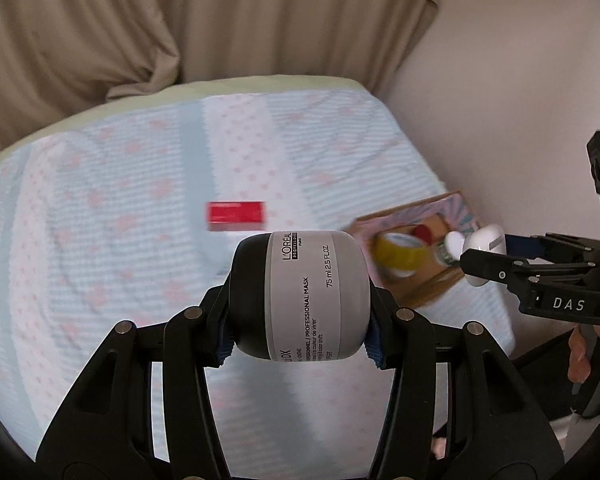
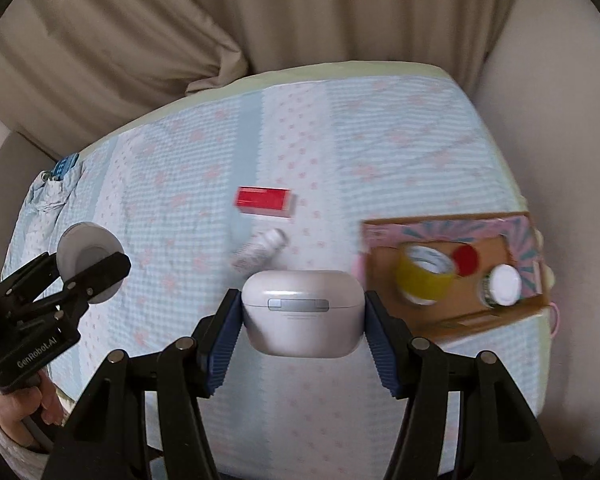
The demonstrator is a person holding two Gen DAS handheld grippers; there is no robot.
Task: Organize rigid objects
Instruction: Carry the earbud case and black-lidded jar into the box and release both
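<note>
There were 2 tongs, each clamped on 1 thing above a bed with a blue and pink patterned cover. The left tongs gripped 1 grey jar with a black lid, held sideways between the blue pads. The right tongs pinched 1 white earbud case by its 2 ends, hinge side facing the camera.

On the bed lay 1 red box, and at the right edge sat 1 cardboard box holding 1 roll of yellow tape, 1 red disc and 1 white-capped bottle.

Only the right wrist view showed 1 more small bottle lying on its side between the red box and the earbud case, plus the left tongs at its left edge with a hand below. Only the left wrist view showed the jar's printed label, and the right tongs entering from the right over the cardboard box
</note>
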